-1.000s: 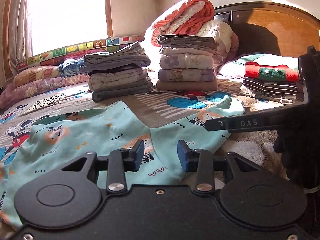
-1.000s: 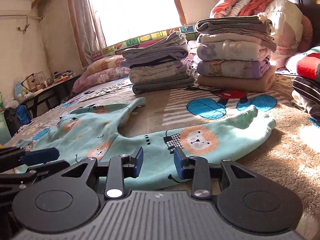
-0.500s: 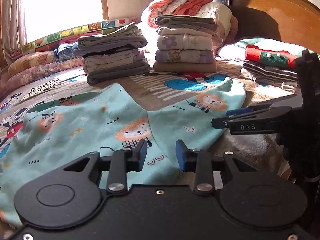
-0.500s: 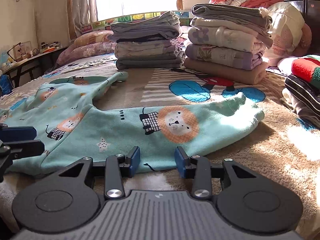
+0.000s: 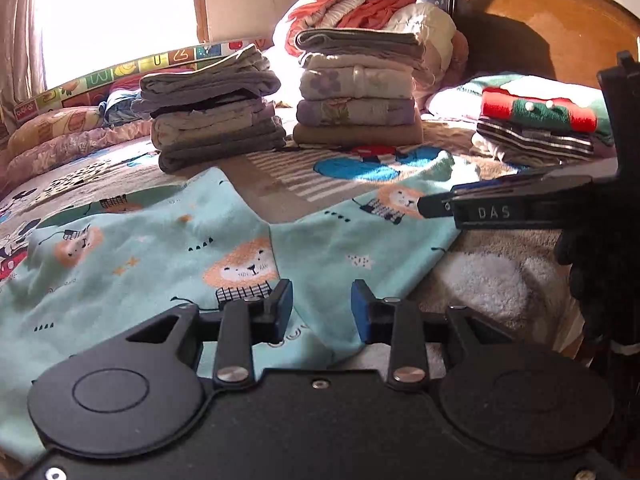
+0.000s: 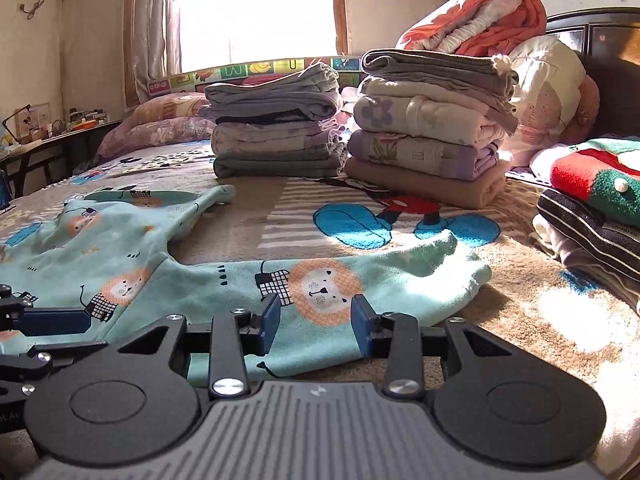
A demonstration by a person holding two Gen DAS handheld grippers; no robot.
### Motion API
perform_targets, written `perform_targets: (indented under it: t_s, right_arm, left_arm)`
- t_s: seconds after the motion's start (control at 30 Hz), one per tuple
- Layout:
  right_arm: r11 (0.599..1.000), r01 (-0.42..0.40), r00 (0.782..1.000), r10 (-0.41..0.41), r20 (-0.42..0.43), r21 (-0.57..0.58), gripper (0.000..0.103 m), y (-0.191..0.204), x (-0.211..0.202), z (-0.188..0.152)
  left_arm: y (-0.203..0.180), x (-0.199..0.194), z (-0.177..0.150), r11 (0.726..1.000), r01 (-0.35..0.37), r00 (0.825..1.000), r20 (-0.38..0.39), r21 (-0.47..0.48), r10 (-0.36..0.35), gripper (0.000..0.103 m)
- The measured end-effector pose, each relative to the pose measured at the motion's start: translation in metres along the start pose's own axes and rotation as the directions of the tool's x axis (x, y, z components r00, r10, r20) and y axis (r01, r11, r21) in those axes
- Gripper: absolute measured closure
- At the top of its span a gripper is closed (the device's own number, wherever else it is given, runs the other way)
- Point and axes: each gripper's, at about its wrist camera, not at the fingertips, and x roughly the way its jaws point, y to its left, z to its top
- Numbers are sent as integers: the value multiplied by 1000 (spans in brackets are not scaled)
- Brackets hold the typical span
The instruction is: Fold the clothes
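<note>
Left wrist view: left gripper with blue pads parted, nothing between, low over the near edge of the turquoise lion-print pants, spread flat with two legs open in a V on the near part of the bed blanket. Right gripper also parted and holding nothing, just over one leg of the same pants.

Possible trouble: thin soft knit, easy to pinch together with the fluffy blanket below; uneven pull, then a crooked fold. Behind, toward the headboard, folded stacks, soft and rounded.
</note>
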Motion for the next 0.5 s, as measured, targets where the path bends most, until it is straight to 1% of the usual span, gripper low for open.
perform_targets:
  t_s: [0.03, 0.1, 0.13, 0.17, 0.23, 0.27, 0.3, 0.33, 0.37, 0.43, 0.5]
  right_arm:
    - [1000, -26, 1000, 26, 11, -14, 64, 4, 1, 2]
    - [997, -63, 998, 64, 7, -53, 64, 16, 8, 4]
    - [998, -61, 998, 61, 0, -32, 64, 12, 15, 6]
    - [998, -55, 998, 55, -7, -4, 64, 8, 22, 8]
    - [998, -43, 999, 44, -22, 50, 64, -1, 36, 12]
    - [996, -22, 999, 25, -32, 87, 64, -12, 42, 14]
    - [993, -6, 999, 12, -47, 122, 64, -25, 49, 16]
    - [983, 2, 998, 9, -62, 182, 64, -42, 54, 17]
    - [967, -8, 998, 24, -59, 254, 64, -56, 57, 17]
    - [923, -39, 997, 60, -44, 383, 64, -83, 59, 16]
    - [883, -77, 994, 102, -28, 463, 64, -100, 60, 15]
  left_arm:
    - [2, 3, 0, 1000, 5, 1000, -13, -15, -6, 71]
    - [6, 8, 1, 999, 16, 999, -39, -45, -17, 71]
    - [7, 17, -6, 999, 23, 994, -102, -44, -27, 70]
    - [8, 16, -10, 999, 21, 996, -81, -46, -24, 67]
    - [9, 11, -6, 998, 30, 997, -73, -57, -34, 67]
    - [11, 7, -4, 997, 41, 998, -44, -62, -44, 65]
    - [14, 8, -5, 996, 40, 998, -44, -76, -43, 62]
    - [17, 8, -5, 995, 37, 998, -46, -91, -41, 62]
    - [20, 9, -6, 994, 35, 998, -48, -105, -40, 62]
    - [24, 11, -7, 990, 36, 998, -52, -134, -43, 62]
    - [28, 12, -7, 986, 45, 997, -53, -161, -54, 62]
